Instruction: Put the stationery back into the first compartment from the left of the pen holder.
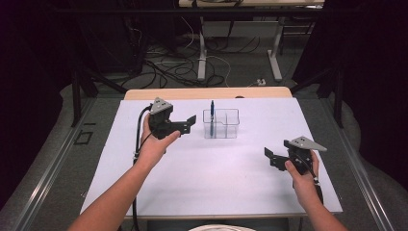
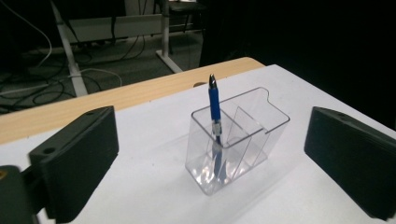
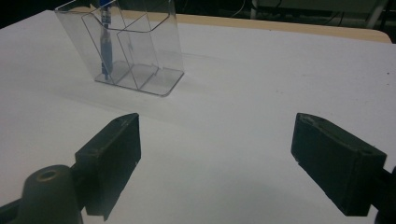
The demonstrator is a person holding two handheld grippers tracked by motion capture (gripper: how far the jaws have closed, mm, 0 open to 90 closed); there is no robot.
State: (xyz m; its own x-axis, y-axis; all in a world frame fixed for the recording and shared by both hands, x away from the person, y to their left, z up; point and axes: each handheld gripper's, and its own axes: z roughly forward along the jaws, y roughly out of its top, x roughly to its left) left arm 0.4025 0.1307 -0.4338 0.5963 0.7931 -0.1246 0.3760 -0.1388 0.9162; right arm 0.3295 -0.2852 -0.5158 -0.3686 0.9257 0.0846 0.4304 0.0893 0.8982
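On the table, high view: a clear plastic holder point(image 1: 221, 123) is seen standing upright on the white table top point(image 1: 211, 173), toward the far middle; a blue pen point(image 1: 211, 109) is held upright in its left compartment.
Left gripper, high view: the left gripper point(image 1: 188, 123) is held just left of the holder, not touching it; its jaws are seen apart and nothing is held between them.
Right gripper, high view: the right gripper point(image 1: 270, 158) is held low at the right, well apart from the holder, jaws apart and bare.
Left gripper view: the holder point(image 2: 236, 140) is framed between the spread jaws; the pen point(image 2: 215, 116) is leaned slightly, its upper half standing clear above the rim.
Handling, judged: the pen is expected to be light, stiff and smooth, so apt to slip or swivel; the exposed blue barrel above the rim is judged the best place to be gripped. The holder is judged light, rigid, easily tipped or slid.
Right gripper view: the holder point(image 3: 126, 44) is seen beyond the wide-set jaws, the pen point(image 3: 105, 42) in an end compartment.
Writing: no brand, label or lettering can be read.
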